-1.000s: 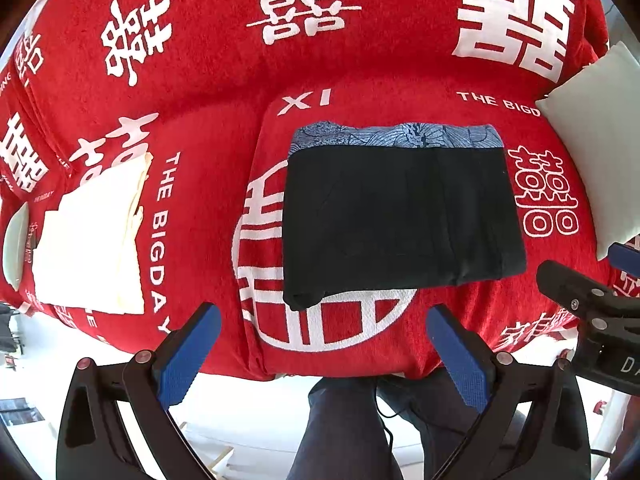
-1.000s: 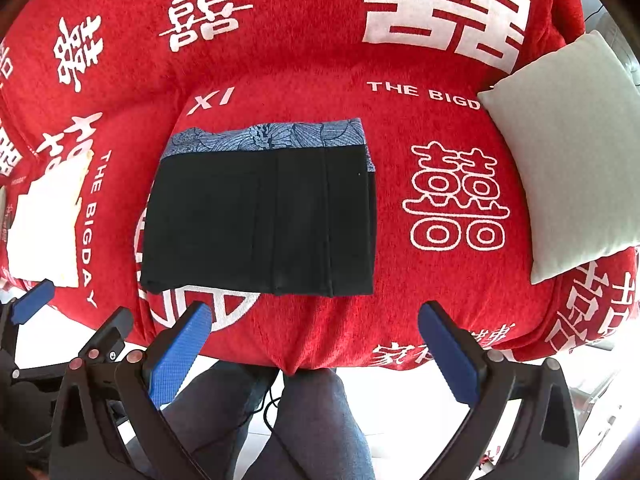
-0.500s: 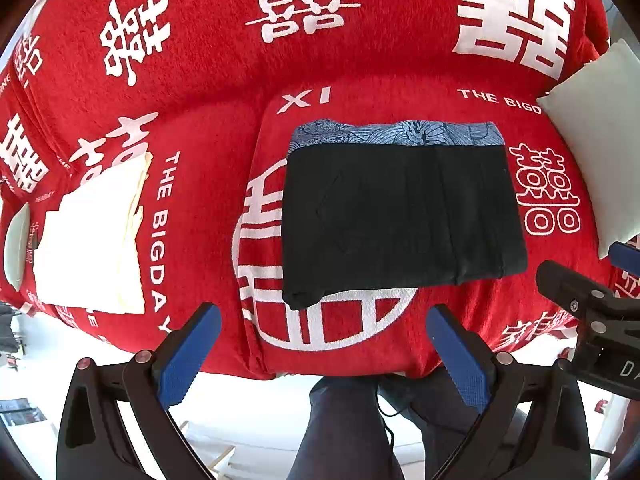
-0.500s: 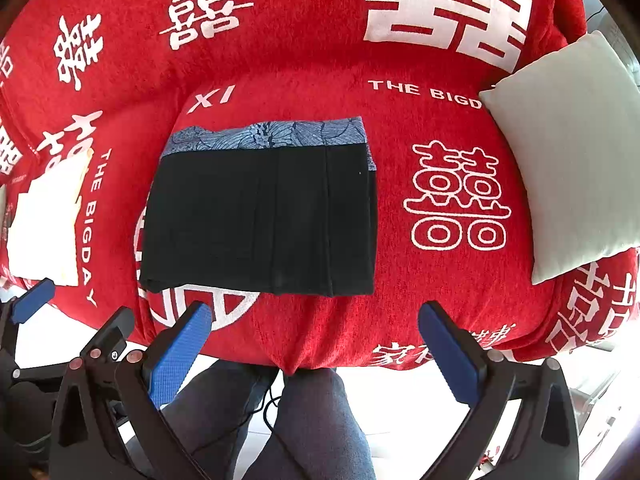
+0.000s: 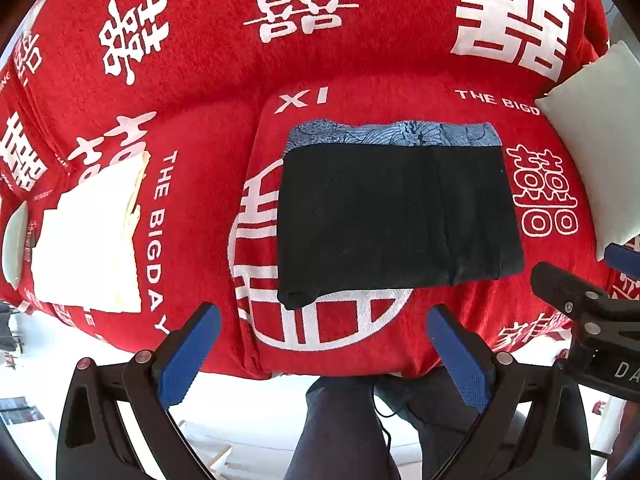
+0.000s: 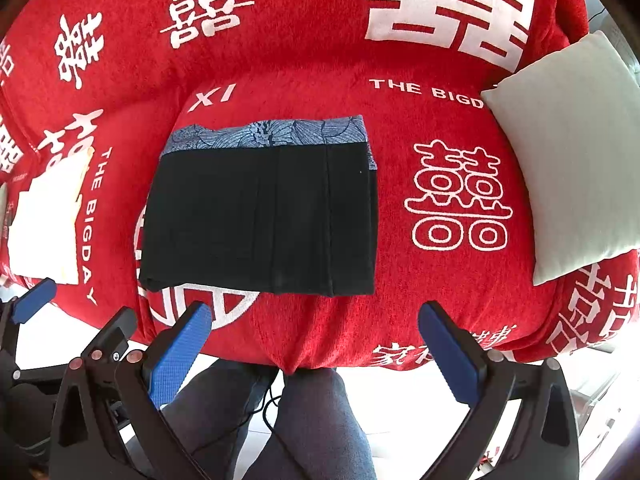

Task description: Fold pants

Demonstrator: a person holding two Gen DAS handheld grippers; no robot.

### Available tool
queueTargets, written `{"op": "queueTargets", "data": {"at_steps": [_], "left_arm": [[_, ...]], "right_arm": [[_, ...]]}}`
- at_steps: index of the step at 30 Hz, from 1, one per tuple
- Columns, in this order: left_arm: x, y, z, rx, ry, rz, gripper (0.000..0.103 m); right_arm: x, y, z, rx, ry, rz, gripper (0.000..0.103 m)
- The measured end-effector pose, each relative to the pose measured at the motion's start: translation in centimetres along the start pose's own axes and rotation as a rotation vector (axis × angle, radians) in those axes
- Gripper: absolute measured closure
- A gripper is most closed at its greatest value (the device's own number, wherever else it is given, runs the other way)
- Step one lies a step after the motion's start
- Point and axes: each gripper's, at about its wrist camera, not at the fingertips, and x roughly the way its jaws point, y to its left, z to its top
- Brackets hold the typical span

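We hold the left gripper (image 5: 320, 344) and the right gripper (image 6: 316, 336) with jaws spread wide, both empty. The folded black pants (image 5: 396, 216) lie flat on the red sofa cover (image 5: 360, 60), beyond both grippers.

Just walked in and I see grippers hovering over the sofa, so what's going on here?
A person is folding pants with a handheld gripper in each hand. The black pants lie as a neat folded rectangle on the red sofa cover, their patterned blue band on the far edge. The left gripper and right gripper hover at the sofa's near edge, jaws open, holding nothing. A folded cream cloth lies to the left and a white cushion to the right.
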Motion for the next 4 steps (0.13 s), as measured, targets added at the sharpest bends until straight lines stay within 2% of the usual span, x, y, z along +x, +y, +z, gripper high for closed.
{"op": "queueTargets", "data": {"at_steps": [4], "left_arm": [[-0.11, 0.05, 0.01, -0.004, -0.006, -0.006, 0.000]], "right_arm": [[0.01, 0.00, 0.01, 0.000, 0.001, 0.000, 0.000]]}}
